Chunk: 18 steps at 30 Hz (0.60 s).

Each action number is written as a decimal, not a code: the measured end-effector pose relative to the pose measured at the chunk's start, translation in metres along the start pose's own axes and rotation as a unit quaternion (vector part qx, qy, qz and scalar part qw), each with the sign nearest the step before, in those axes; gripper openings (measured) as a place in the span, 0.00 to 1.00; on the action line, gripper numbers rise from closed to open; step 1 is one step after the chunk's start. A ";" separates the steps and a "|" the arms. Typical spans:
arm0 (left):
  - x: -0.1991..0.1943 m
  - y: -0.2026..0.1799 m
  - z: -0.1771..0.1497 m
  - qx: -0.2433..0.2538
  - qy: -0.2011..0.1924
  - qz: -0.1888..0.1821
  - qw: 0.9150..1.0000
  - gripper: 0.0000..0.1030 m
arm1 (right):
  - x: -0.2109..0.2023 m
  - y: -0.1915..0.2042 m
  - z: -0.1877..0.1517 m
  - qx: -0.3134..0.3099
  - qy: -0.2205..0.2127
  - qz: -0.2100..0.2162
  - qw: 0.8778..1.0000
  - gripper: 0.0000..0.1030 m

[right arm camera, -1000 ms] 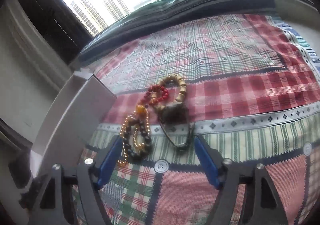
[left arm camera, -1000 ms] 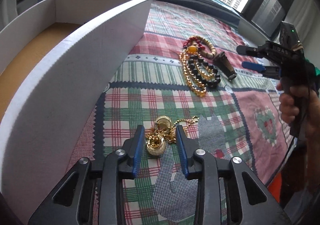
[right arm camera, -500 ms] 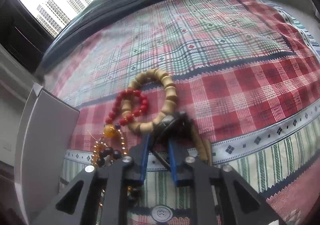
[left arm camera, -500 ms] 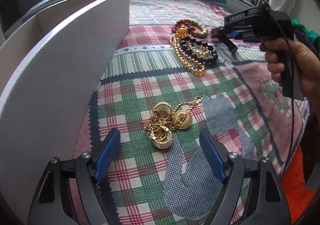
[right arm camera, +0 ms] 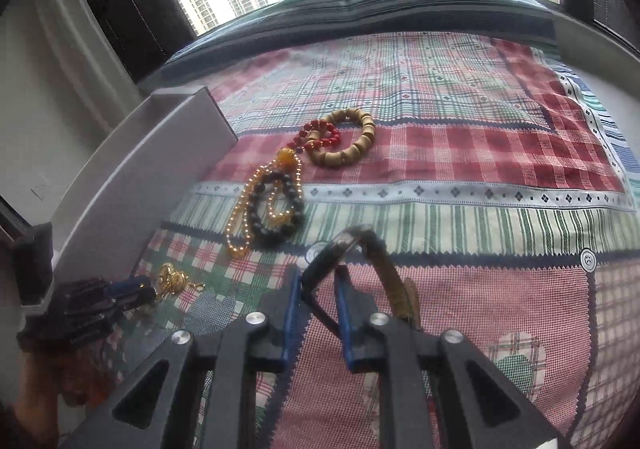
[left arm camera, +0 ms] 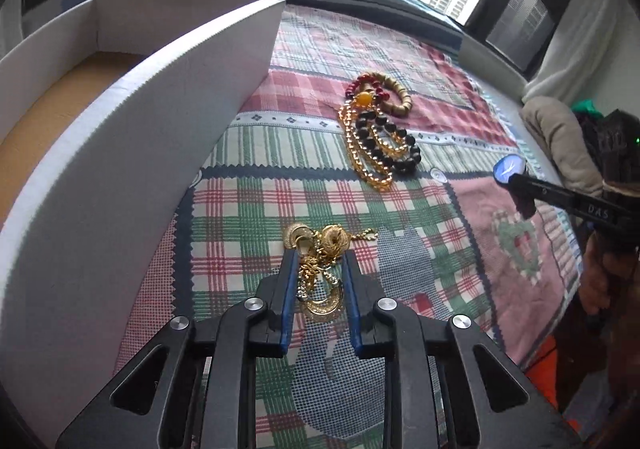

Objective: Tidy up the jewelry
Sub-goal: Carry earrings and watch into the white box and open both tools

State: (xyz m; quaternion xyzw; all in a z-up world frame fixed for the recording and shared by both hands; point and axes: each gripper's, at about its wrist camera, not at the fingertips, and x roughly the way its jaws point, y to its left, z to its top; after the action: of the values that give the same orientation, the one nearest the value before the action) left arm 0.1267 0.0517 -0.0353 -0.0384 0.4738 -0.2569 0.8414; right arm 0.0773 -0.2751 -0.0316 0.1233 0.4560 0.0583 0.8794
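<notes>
My left gripper is shut on a tangle of gold earrings lying on the patchwork cloth, beside the white box. My right gripper is shut on a wristwatch and holds it above the cloth; its blue face shows in the left wrist view. A pile of beaded bracelets and gold chains lies further back; it also shows in the right wrist view. The left gripper appears at the lower left of the right wrist view.
The white box with a brown floor stands along the left side. The patchwork cloth covers the surface up to a dark window ledge. A beige cushion lies at the right.
My left gripper moved forward and closed on the gold earrings. My right gripper lifted the watch away from the bracelet pile and drew back toward the near right.
</notes>
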 end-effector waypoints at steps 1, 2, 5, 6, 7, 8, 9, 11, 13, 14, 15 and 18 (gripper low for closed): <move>-0.009 -0.001 0.002 -0.009 -0.008 -0.010 1.000 0.20 | -0.005 0.002 -0.004 -0.001 0.001 0.006 1.000 0.17; -0.018 -0.001 0.005 -0.016 -0.016 -0.019 1.000 0.20 | -0.008 0.004 -0.008 -0.002 0.002 0.011 1.000 0.17; -0.041 -0.006 0.014 -0.026 -0.036 -0.028 0.999 0.20 | -0.022 0.009 -0.013 -0.006 0.002 0.023 1.000 0.17; -0.047 -0.007 0.018 -0.029 -0.041 -0.031 0.998 0.20 | -0.026 0.011 -0.015 -0.010 0.001 0.025 1.000 0.17; -0.054 -0.008 0.019 -0.032 -0.044 -0.034 0.998 0.20 | -0.029 0.013 -0.016 -0.013 -0.001 0.028 1.000 0.17; -0.061 -0.009 0.020 -0.034 -0.047 -0.037 0.998 0.20 | -0.032 0.015 -0.016 -0.016 -0.002 0.029 0.999 0.17; -0.067 -0.010 0.021 -0.034 -0.051 -0.037 0.997 0.20 | -0.035 0.018 -0.017 -0.020 -0.003 0.031 0.999 0.17; -0.080 -0.012 0.021 -0.032 -0.059 -0.034 0.997 0.20 | -0.040 0.024 -0.018 -0.029 -0.006 0.034 0.999 0.17; -0.090 -0.012 0.021 -0.034 -0.064 -0.034 0.997 0.20 | -0.044 0.032 -0.020 -0.038 -0.007 0.039 0.999 0.17; -0.094 -0.011 0.021 -0.036 -0.065 -0.037 0.997 0.20 | -0.045 0.036 -0.020 -0.042 -0.006 0.042 0.998 0.17; -0.098 -0.010 0.022 -0.039 -0.066 -0.037 0.996 0.20 | -0.046 0.041 -0.021 -0.046 -0.004 0.046 0.998 0.17; -0.110 -0.006 0.024 -0.043 -0.067 -0.032 0.996 0.20 | -0.049 0.054 -0.022 -0.065 0.000 0.054 0.996 0.17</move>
State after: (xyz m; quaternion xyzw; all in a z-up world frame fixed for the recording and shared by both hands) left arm 0.0974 0.0934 0.0651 -0.1065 0.4257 -0.2597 0.8602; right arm 0.0311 -0.2299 0.0094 0.0909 0.4440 0.1354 0.8810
